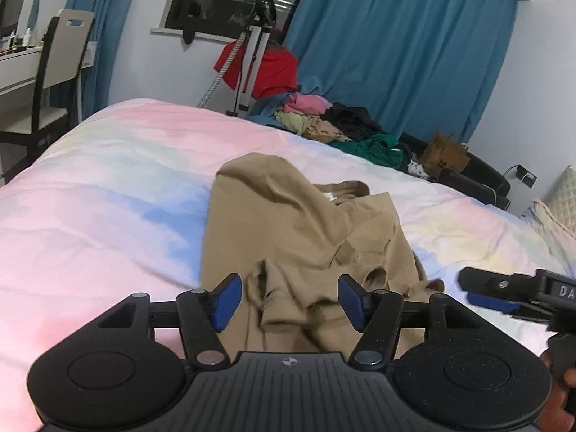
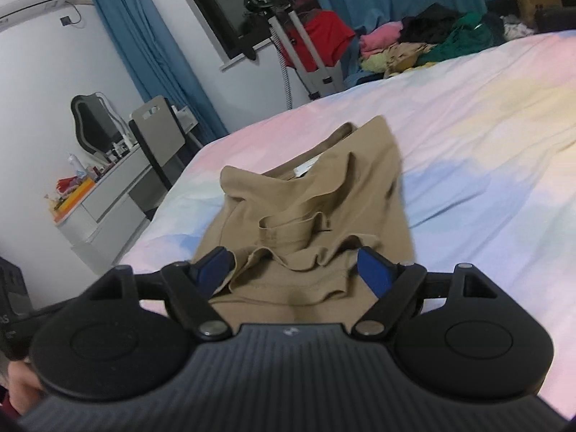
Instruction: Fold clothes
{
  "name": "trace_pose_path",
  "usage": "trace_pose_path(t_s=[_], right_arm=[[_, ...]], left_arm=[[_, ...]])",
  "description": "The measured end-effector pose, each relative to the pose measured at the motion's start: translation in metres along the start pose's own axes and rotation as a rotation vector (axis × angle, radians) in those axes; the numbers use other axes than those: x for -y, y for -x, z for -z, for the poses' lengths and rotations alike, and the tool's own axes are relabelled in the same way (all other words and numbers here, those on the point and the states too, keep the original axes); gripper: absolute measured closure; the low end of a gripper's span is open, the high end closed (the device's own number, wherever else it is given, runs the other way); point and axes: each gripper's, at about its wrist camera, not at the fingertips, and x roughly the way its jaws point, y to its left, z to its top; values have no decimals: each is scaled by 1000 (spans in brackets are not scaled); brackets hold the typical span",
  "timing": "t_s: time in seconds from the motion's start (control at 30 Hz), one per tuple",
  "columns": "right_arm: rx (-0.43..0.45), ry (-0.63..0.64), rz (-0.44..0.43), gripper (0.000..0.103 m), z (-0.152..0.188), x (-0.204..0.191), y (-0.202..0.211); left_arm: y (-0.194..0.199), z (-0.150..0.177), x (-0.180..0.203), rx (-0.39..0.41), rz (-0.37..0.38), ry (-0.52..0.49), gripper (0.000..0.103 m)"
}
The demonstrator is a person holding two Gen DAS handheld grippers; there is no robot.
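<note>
The tan garment point(image 1: 298, 237) lies rumpled on the pastel bedsheet point(image 1: 108, 187), its long axis running from 6 toward 12 o'clock, collar end farthest away. The left gripper point(image 1: 286, 300) hovers over its near hem, fingers apart, pressing nothing; the right gripper point(image 2: 293, 273) likewise, fingers spread over loose folds.
</note>
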Motion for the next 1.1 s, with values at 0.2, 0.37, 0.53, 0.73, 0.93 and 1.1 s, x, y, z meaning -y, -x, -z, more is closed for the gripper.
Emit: trace_pose_path(t_s=[0.2, 0.37, 0.53, 0.73, 0.93, 1.1], right_arm=[[-56, -37, 81, 60, 4, 15, 7], [-144, -94, 76, 66, 16, 31, -12], [-232, -133, 44, 65, 31, 39, -27], [-244, -41, 62, 96, 36, 23, -28], [-146, 9, 140, 98, 30, 15, -3], [-95, 59, 241, 100, 29, 14, 7]], left_arm=[[11, 17, 1, -69, -12, 14, 45], [-5, 28, 1, -125, -51, 14, 56], [-14, 38, -10, -149, -32, 80, 69], [-5, 40, -2, -111, -32, 51, 99], [26, 32, -2, -28, -12, 100, 100], [27, 33, 2, -24, -54, 93, 100]])
